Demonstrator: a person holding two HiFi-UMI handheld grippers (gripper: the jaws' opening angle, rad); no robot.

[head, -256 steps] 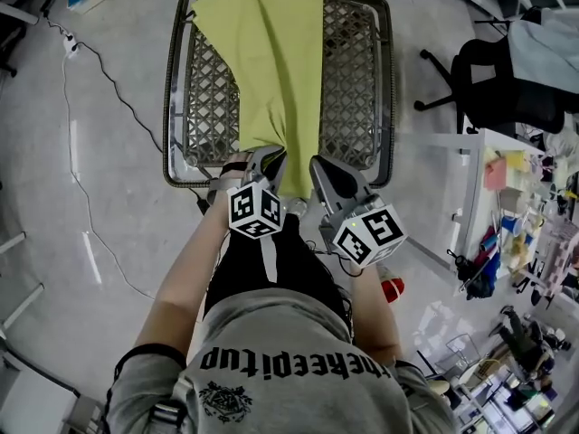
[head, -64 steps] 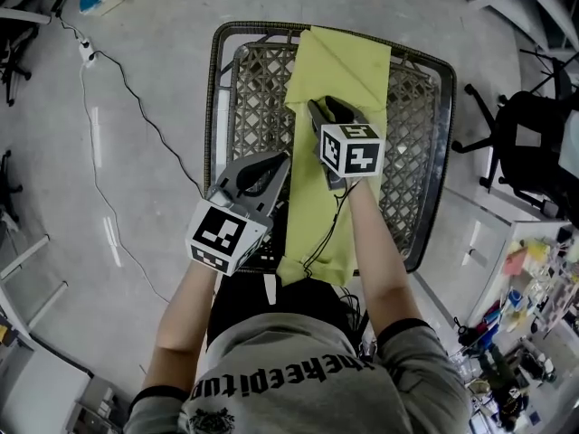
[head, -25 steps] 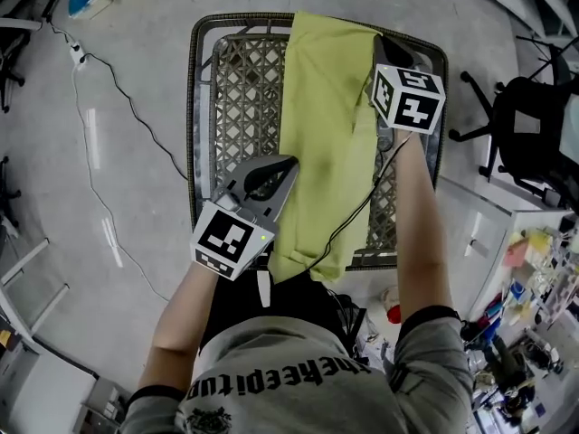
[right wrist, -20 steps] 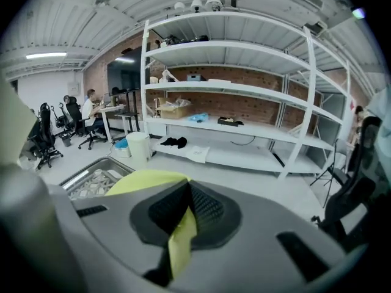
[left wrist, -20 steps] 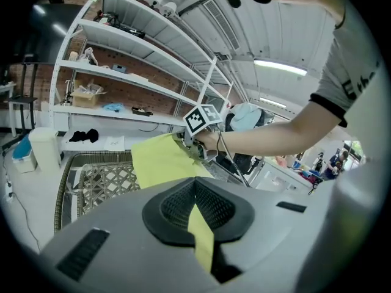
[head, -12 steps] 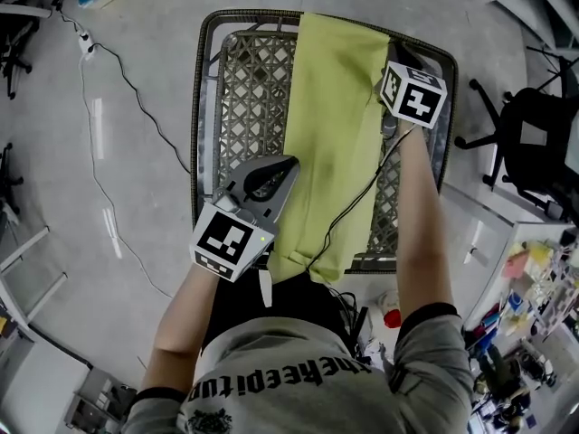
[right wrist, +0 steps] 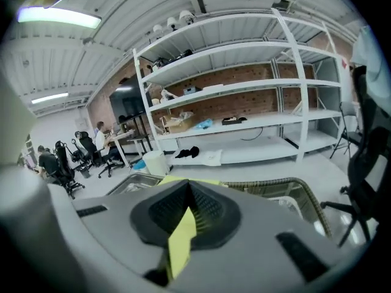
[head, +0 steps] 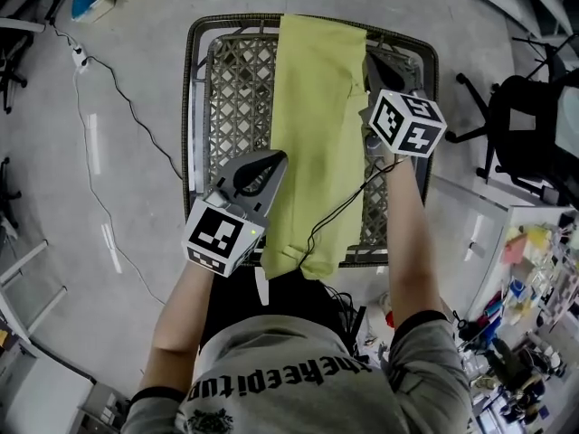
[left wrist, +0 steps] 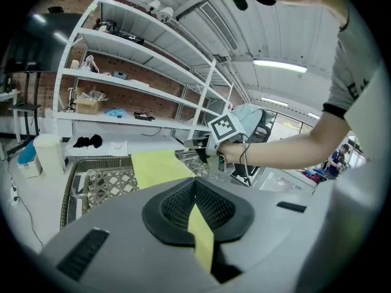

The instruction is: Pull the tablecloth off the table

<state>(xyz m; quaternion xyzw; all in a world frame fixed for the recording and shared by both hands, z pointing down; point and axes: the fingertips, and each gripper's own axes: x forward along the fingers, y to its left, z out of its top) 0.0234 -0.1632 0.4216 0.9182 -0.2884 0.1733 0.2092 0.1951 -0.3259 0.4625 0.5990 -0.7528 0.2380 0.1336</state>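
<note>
Lengthwise, the cloth [head: 317, 125] lies down the middle of the lattice table [head: 188, 107], its long axis running from the person's side to the far rim. It is a folded strip narrower than the table. Its near end hangs over the near rim and its far end reaches the far rim. The left gripper [head: 270, 159] is clamped on the cloth's left edge near the near end. The right gripper [head: 369, 61] pinches the right edge by the far end. In each gripper view a yellow fold sits between closed jaws.
</note>
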